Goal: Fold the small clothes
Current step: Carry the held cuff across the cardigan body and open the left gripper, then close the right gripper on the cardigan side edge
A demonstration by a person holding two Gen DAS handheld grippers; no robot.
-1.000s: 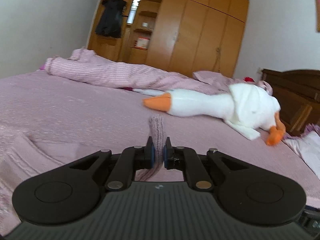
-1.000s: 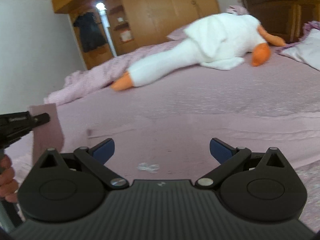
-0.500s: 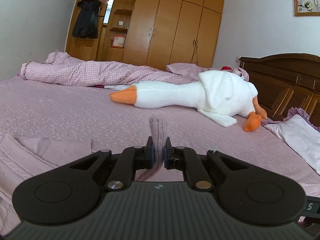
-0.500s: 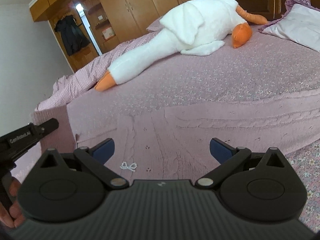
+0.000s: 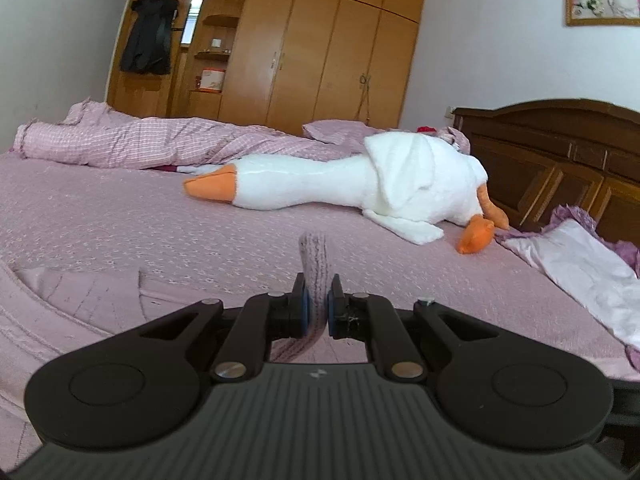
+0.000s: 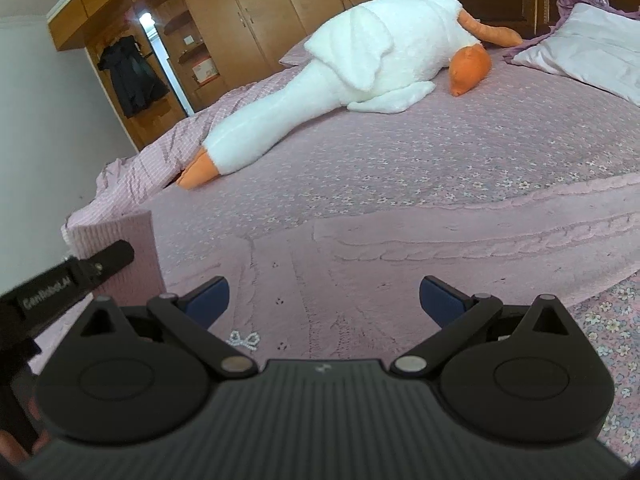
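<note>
The pink knitted garment (image 6: 400,252) lies spread on the bed (image 6: 440,152), its cable-knit bands running across the cover just ahead of the right gripper (image 6: 324,300). A small bow (image 6: 243,339) on the knit sits close below that gripper's left finger. One ribbed edge of the garment (image 5: 316,268) is raised off the bed and stands up between the fingers of the left gripper (image 5: 317,312), which is clamped tight on it; the fabric rises above the pads and trails down beneath them. In the right wrist view this lifted part shows as an upright pink flap (image 6: 120,240) at the left, with the tip of the left gripper (image 6: 108,258) pressed against it. The right gripper has its jaws spread wide, with nothing between them, hovering low over the flat middle of the garment; whether it touches the knit cannot be told.

Farther up the bed, well apart from both grippers, a large white plush goose (image 5: 360,184) lies stretched out, orange beak toward the left and orange feet toward the wooden headboard (image 5: 560,152). A rumpled pink checked quilt (image 5: 140,144) is heaped behind it, and a pale pillow (image 5: 580,272) rests at the right. A wooden wardrobe (image 5: 320,52) lines the far wall, with a dark coat (image 5: 148,36) hanging at its left end.
</note>
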